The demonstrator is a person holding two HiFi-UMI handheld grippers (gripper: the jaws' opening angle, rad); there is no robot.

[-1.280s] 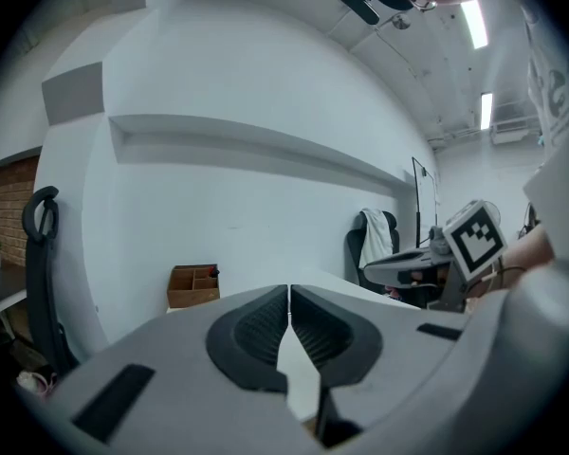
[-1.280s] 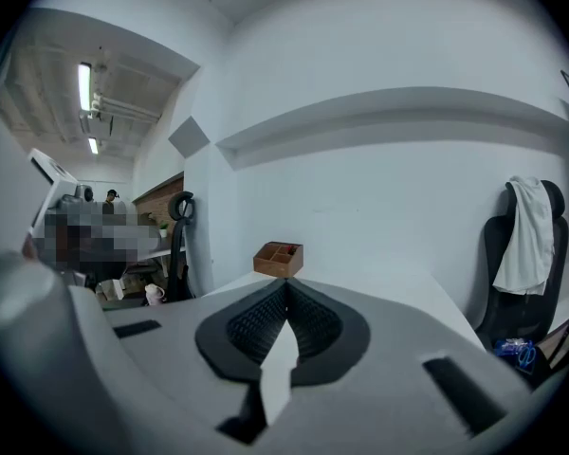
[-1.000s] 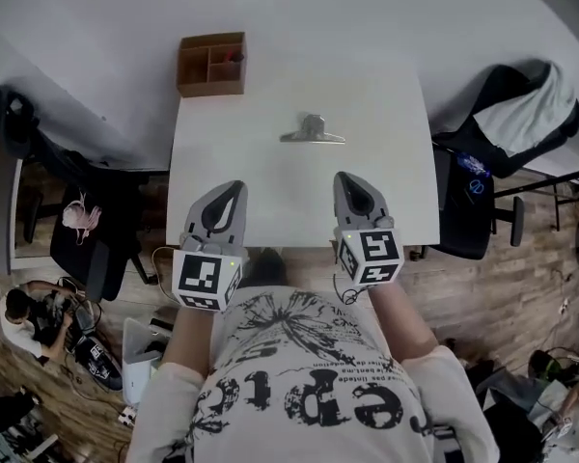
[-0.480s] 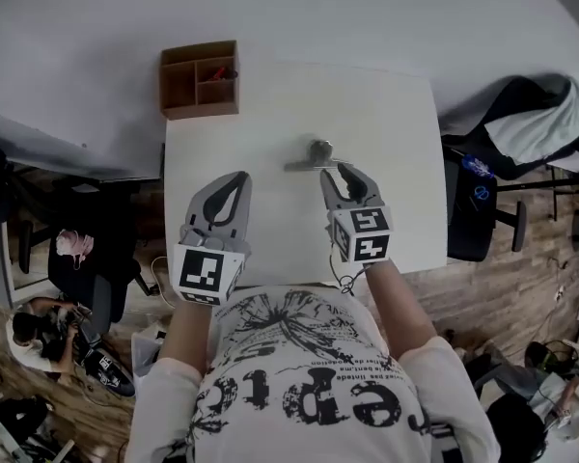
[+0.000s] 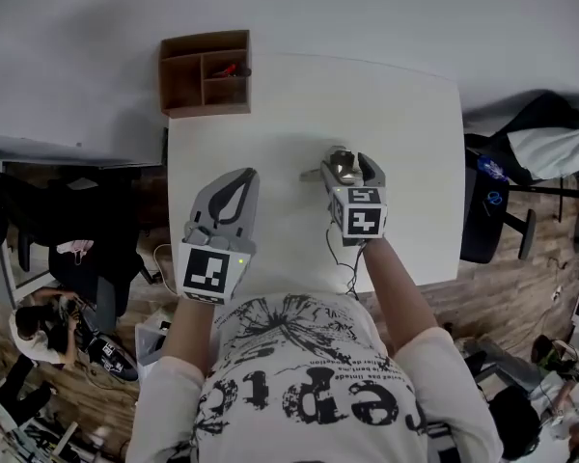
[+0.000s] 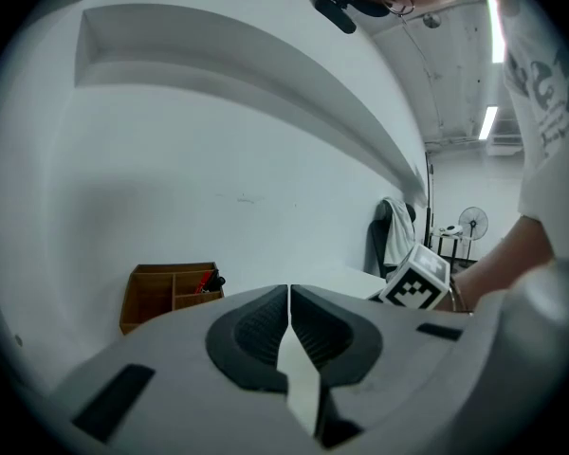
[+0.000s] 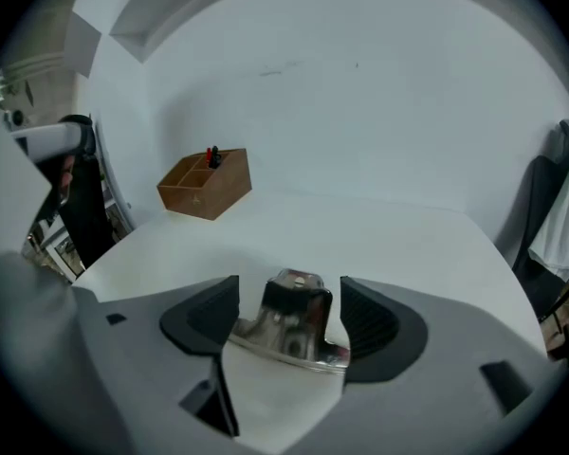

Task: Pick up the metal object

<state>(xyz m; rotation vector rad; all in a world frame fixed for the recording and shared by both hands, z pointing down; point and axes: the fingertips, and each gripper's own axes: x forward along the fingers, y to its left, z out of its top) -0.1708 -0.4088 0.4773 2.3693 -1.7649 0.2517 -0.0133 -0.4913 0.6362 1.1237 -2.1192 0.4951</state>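
The metal object [image 5: 339, 169], a shiny clip with a raised handle, lies on the white table [image 5: 270, 114] right of its middle. My right gripper [image 5: 346, 163] is down over it and its jaws are opening. In the right gripper view the clip [image 7: 290, 324] stands between the two dark pads [image 7: 211, 316], with a small gap on each side. Over the table's near left part, my left gripper [image 5: 239, 183] is shut and holds nothing; its pads [image 6: 262, 328] meet in the left gripper view.
A wooden compartment box [image 5: 205, 70] holding a red item stands at the table's far left corner. A chair with a jacket [image 5: 545, 148] is right of the table. Another dark chair [image 5: 82, 249] and a person on the floor [image 5: 34, 321] are to the left.
My right gripper moved forward from the near table edge to the clip and its jaws went from shut to wide around it. The left gripper crept slightly forward.
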